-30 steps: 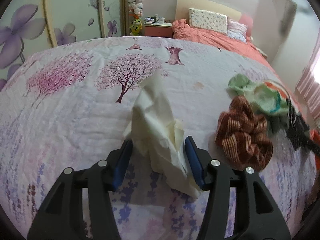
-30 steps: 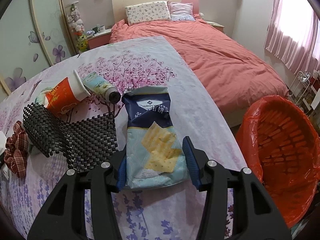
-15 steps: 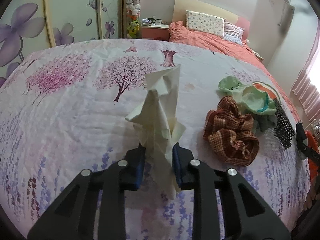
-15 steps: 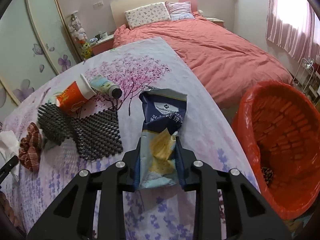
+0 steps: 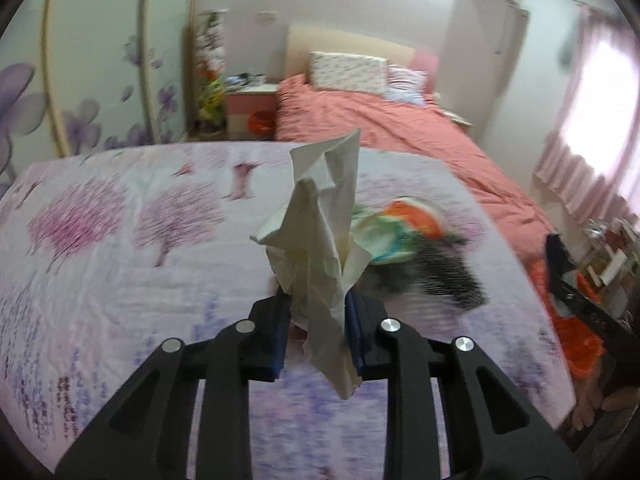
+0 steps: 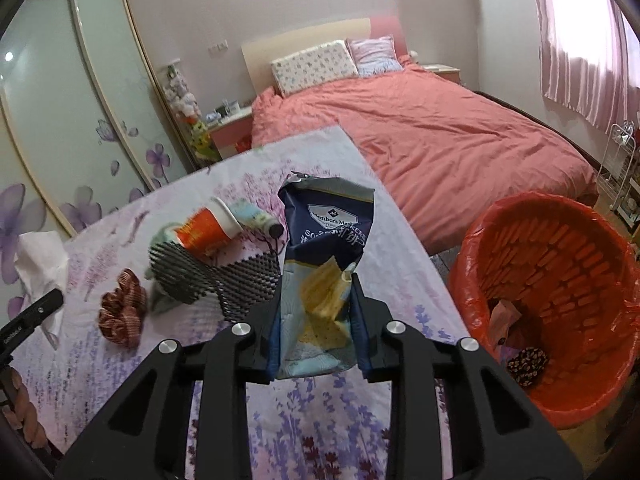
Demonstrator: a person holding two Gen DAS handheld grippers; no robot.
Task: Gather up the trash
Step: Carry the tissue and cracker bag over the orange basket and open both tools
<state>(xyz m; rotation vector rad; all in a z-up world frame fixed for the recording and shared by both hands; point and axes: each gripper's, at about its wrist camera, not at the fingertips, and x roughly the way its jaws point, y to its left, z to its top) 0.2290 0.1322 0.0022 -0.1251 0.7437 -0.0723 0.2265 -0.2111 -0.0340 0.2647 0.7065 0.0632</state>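
From the left wrist view, the left claw [image 5: 318, 328] is clamped on a crumpled tissue [image 5: 320, 240], which stands up out of the jaws with its long axis roughly in line with them, clear of the floral worktop [image 5: 120, 240]; the red bin shows only as an orange patch [image 5: 576, 344] at the far right edge, well off to the right of this claw, beyond the blurred black mesh mat [image 5: 444, 276]. From the right wrist view, the right claw [image 6: 316, 328] is gripping a blue snack bag [image 6: 324, 264], upright between its pads, long axis running away from the camera; the red bin [image 6: 560, 272] stands open just to the right of it, off the worktop's edge, with some trash already at its bottom. Judging by this, the right hand is much nearer the bin and needs only a short swing rightward, while the left must cross the whole worktop
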